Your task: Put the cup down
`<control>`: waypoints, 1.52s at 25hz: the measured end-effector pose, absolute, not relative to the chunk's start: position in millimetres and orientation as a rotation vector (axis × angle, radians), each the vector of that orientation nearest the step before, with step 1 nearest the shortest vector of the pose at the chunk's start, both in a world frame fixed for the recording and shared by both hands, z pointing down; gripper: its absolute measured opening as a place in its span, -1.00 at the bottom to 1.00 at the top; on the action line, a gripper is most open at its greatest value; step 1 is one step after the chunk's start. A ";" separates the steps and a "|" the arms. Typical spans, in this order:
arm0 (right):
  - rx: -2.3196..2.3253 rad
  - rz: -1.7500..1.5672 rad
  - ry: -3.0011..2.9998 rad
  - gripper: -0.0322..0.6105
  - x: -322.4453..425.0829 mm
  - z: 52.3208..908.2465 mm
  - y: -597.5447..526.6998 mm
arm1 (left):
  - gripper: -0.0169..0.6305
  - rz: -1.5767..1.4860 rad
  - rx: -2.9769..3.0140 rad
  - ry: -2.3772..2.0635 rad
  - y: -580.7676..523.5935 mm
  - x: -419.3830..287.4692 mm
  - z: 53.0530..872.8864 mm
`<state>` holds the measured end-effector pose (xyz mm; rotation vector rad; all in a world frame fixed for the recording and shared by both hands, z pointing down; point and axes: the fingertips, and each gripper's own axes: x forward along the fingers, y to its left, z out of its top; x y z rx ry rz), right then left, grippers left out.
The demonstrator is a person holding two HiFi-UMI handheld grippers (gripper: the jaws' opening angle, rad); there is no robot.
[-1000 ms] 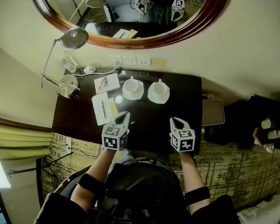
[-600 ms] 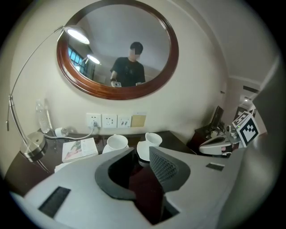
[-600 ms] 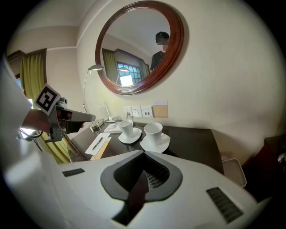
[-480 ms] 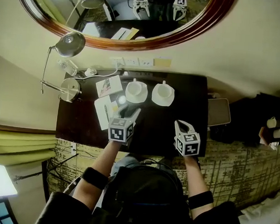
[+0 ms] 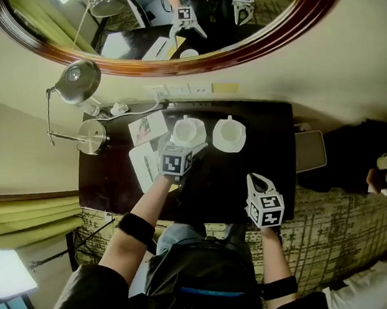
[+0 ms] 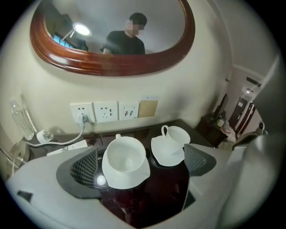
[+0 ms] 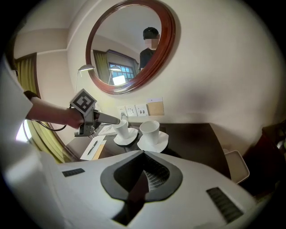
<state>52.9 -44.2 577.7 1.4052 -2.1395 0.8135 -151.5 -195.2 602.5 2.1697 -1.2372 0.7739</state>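
Two white cups stand on white saucers at the back of the dark table (image 5: 245, 174): a left cup (image 5: 189, 129) (image 6: 124, 156) and a right cup (image 5: 229, 133) (image 6: 177, 136). My left gripper (image 5: 183, 144) (image 6: 140, 163) reaches over the table to the left cup. Its jaws have just been opening and now stand wide, with that cup and its saucer (image 6: 134, 178) framed between the pads (image 6: 85, 167), untouched. My right gripper (image 5: 260, 184) (image 7: 144, 175) hovers near the table's front right, shut and empty. It sees both cups (image 7: 149, 129) and the left gripper (image 7: 103, 118).
A desk lamp (image 5: 84, 108) stands at the table's back left, with a card (image 5: 147, 128), a notepad and a pen (image 5: 144, 160) beside it. Wall sockets (image 6: 105, 112) and a plugged cable run behind the cups. An oval mirror (image 5: 269, 40) hangs above. A pale tray (image 5: 312, 150) sits right of the table.
My left gripper has moved forward from the table's front edge to the left cup, and its jaws went from shut to wide open. The right gripper has stayed near the front edge.
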 end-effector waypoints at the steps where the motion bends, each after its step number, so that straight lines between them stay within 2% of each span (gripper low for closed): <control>1: 1.411 0.821 -2.137 -0.90 52.1 579.5 -44.9 | 0.91 0.803 2.179 -1.217 -202.5 -149.1 609.5; 8: 1.447 0.860 -2.114 -0.90 53.3 591.1 -47.7 | 0.91 1.081 2.114 -1.082 -228.1 -144.5 648.1; 16: 1.464 0.896 -2.100 -0.90 60.5 601.4 -45.4 | 0.89 1.213 2.026 -1.049 -239.2 -153.8 670.1; 17: 1.465 0.897 -2.100 -0.90 61.4 601.9 -45.6 | 0.82 1.222 2.014 -1.039 -238.7 -154.6 671.6; 20: 1.467 0.897 -2.103 -0.90 63.8 602.0 -45.3 | 0.42 1.227 1.993 -1.018 -238.4 -156.1 673.4; 27: 1.476 0.899 -2.109 -0.90 70.1 599.0 -41.9 | 0.39 1.280 1.930 -1.020 -232.2 -166.0 673.6; 38: 1.442 0.895 -2.153 -0.90 70.7 593.9 -31.1 | 0.38 1.208 2.043 -0.959 -196.8 -141.6 636.5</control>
